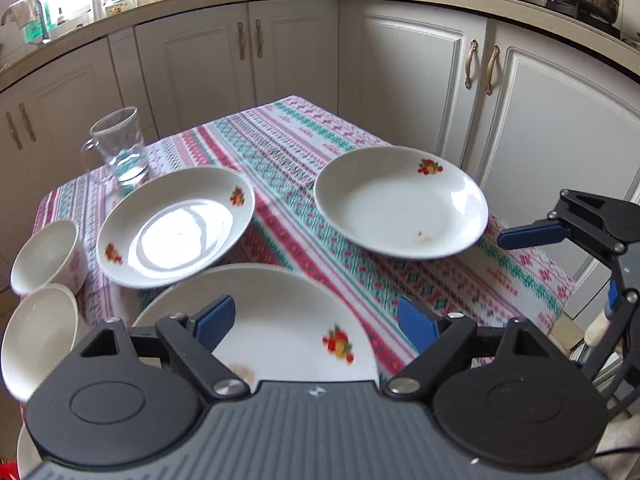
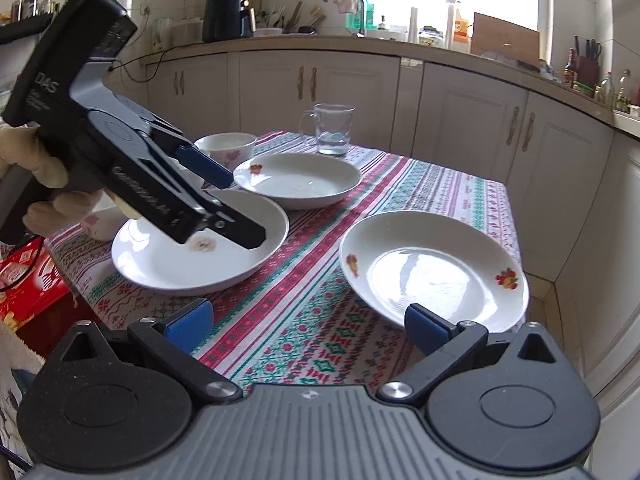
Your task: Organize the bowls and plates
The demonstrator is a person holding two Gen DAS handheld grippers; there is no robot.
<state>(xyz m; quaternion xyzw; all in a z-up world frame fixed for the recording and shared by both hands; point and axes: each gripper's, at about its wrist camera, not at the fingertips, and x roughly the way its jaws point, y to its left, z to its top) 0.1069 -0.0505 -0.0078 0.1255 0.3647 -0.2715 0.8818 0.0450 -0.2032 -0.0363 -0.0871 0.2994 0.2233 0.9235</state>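
Observation:
Three white plates with fruit decals lie on the patterned tablecloth. My left gripper (image 1: 316, 322) is open and empty, held just above the near plate (image 1: 280, 340), also in the right wrist view (image 2: 168, 264). A second plate (image 1: 176, 226) lies beyond it and shows again in the right wrist view (image 2: 298, 180). The third plate (image 1: 400, 204) lies to the right and reappears in the right wrist view (image 2: 436, 272). My right gripper (image 2: 310, 326) is open and empty, just short of that plate's near edge. Two white bowls (image 1: 44, 256) (image 1: 36, 336) sit at the left edge.
A glass mug (image 1: 120, 148) with a little water stands at the table's far left corner. White cabinets (image 1: 420, 80) surround the table closely. A red box (image 2: 28, 284) sits below the table's left side. The table edge (image 1: 560, 292) is near the right plate.

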